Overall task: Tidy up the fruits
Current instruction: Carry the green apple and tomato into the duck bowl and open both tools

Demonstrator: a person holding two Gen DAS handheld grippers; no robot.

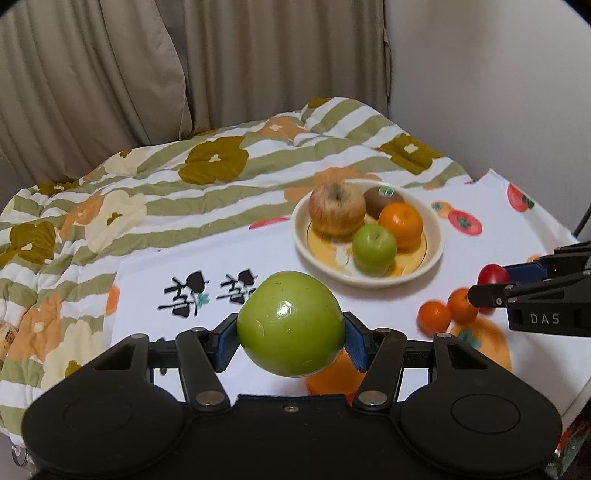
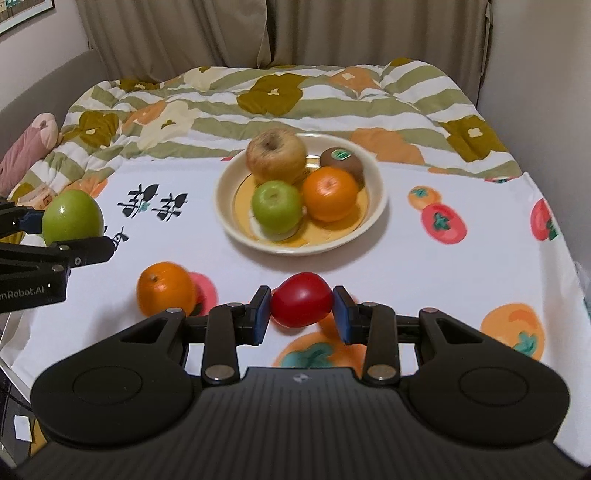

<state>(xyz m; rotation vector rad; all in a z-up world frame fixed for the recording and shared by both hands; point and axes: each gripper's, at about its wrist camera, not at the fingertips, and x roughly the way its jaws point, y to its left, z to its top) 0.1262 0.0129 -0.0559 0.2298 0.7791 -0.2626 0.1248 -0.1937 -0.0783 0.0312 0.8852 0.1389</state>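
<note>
My left gripper [image 1: 291, 334] is shut on a large green apple [image 1: 291, 326] and holds it above the cloth; it also shows in the right wrist view [image 2: 72, 218]. My right gripper [image 2: 301, 310] is shut on a red tomato-like fruit [image 2: 301, 304], seen from the left wrist too [image 1: 493, 274]. A cream bowl [image 2: 376, 206] ahead holds a yellow-red apple [image 2: 277, 155], a kiwi [image 2: 341, 160], an orange [image 2: 330, 194] and a small green apple [image 2: 276, 206]. One loose orange [image 2: 165, 293] lies on the cloth. Two small oranges [image 1: 434, 316] lie below my right gripper.
A white cloth [image 2: 424, 273] printed with persimmons covers the surface. A striped floral quilt [image 2: 258, 96] is bunched behind the bowl. Beige curtains [image 2: 295, 29] hang at the back. A pink soft item [image 2: 26, 147] lies at the far left.
</note>
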